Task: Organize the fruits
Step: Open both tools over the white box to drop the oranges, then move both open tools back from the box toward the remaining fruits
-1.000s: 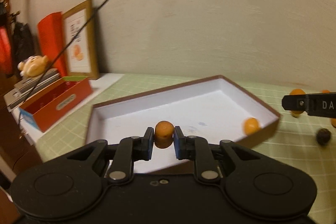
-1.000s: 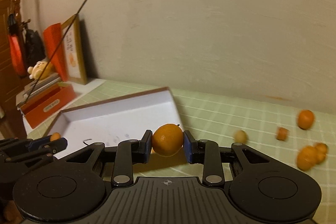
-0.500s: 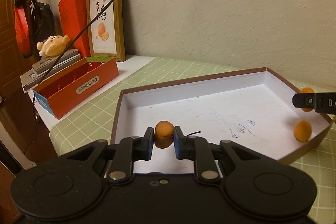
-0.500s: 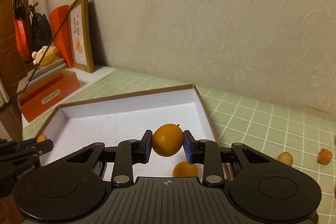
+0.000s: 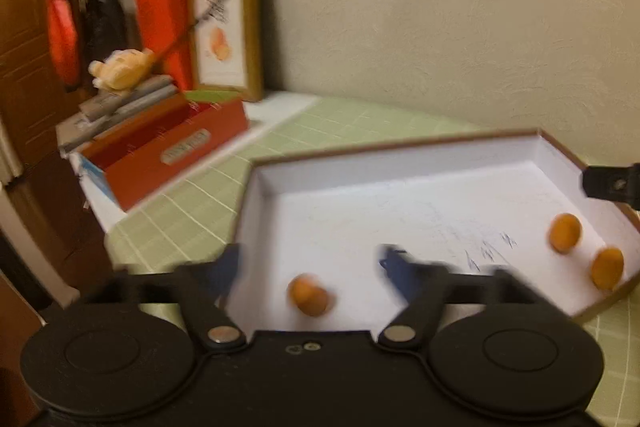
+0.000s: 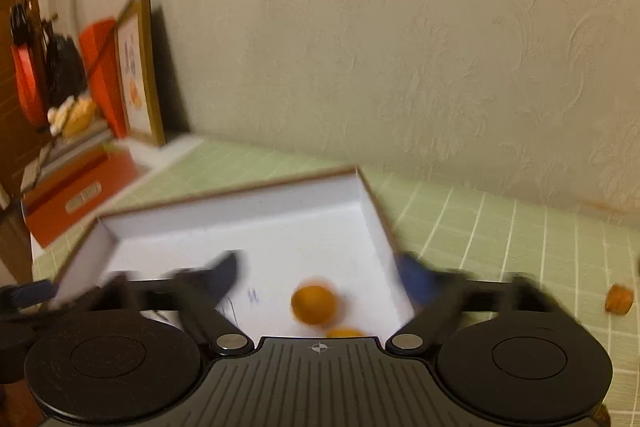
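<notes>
Left gripper [image 5: 310, 263] jaws opening, small orange fruit [image 5: 309, 294] loose between them in the white box [image 5: 400, 163]. Right gripper [image 6: 320, 273] jaws opening, tangerine [image 6: 314, 305] released inside the box's near right corner.

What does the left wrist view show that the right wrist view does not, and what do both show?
Left wrist only: the left gripper, jaws opening, a small orange fruit loose between them, two more fruits at the tray's far side. Right wrist only: the right gripper, jaws opening over a round orange, and a fruit piece on the green tablecloth. Both: the white tray, framed picture, red box.
</notes>
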{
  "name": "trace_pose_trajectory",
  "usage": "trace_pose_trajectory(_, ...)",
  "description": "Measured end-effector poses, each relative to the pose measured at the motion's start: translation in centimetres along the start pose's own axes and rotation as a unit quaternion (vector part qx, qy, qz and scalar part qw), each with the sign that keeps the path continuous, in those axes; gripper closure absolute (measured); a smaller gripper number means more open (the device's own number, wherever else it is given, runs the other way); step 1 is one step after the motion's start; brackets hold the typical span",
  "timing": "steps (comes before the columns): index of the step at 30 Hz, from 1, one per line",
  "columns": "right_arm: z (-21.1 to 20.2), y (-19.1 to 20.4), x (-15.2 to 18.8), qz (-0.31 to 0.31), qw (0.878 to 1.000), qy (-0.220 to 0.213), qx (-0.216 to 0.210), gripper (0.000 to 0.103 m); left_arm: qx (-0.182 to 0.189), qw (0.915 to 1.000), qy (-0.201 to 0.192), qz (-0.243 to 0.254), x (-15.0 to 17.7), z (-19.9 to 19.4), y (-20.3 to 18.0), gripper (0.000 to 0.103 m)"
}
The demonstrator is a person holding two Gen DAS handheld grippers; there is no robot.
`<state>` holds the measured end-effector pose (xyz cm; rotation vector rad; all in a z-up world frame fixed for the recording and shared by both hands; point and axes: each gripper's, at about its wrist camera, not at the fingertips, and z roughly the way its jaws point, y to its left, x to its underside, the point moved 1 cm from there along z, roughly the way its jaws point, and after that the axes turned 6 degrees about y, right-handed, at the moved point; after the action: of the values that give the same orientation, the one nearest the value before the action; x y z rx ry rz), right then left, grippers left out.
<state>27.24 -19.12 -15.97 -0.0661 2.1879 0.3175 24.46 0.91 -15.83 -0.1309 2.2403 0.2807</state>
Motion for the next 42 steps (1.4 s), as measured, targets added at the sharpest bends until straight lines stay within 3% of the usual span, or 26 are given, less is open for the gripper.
trace_pose_trajectory(2, -0.9, 0.2, -0.5, -0.003, 1.0, -0.016, -0.005, 0.008, -0.002, 0.9998, -0.02, 0.006, -0.3, -0.9, -0.1, 0.016)
trace_pose_trajectory(8, -2.7, -0.7, -0.9, 0.021, 0.999, -0.033, -0.01, 0.008, 0.011, 0.9996, -0.025, 0.004, -0.6, -2.0, 0.0, 0.012)
trace_pose_trajectory(12, -3.6, -1.3, -1.3, 0.029, 0.999, -0.033, 0.0, 0.007, 0.016, 0.9996, -0.024, 0.006, -0.7, -2.3, 0.0, 0.012)
trace_pose_trajectory(16, -4.6, -2.0, -1.5, 0.038, 0.999, -0.033, 0.018, 0.0, 0.019, 0.9996, -0.019, 0.01, -0.7, -2.5, 0.0, 0.012)
trace_pose_trajectory(26, -7.6, -3.8, -1.1, 0.044, 0.997, -0.03, 0.059, 0.0, 0.03, 0.9983, -0.035, 0.037, -0.6, -4.5, -1.3, 0.01)
trace_pose_trajectory(36, -11.3, -6.6, 0.2, 0.065, 0.993, -0.037, 0.093, 0.0, 0.067, 0.9931, -0.057, 0.078, 0.0, -6.7, -4.6, 0.01)
trace_pose_trajectory(42, -14.0, -9.2, 1.6, 0.086, 0.988, -0.054, 0.118, 0.0, 0.108, 0.9842, -0.078, 0.116, 1.0, -8.2, -7.9, 0.01)
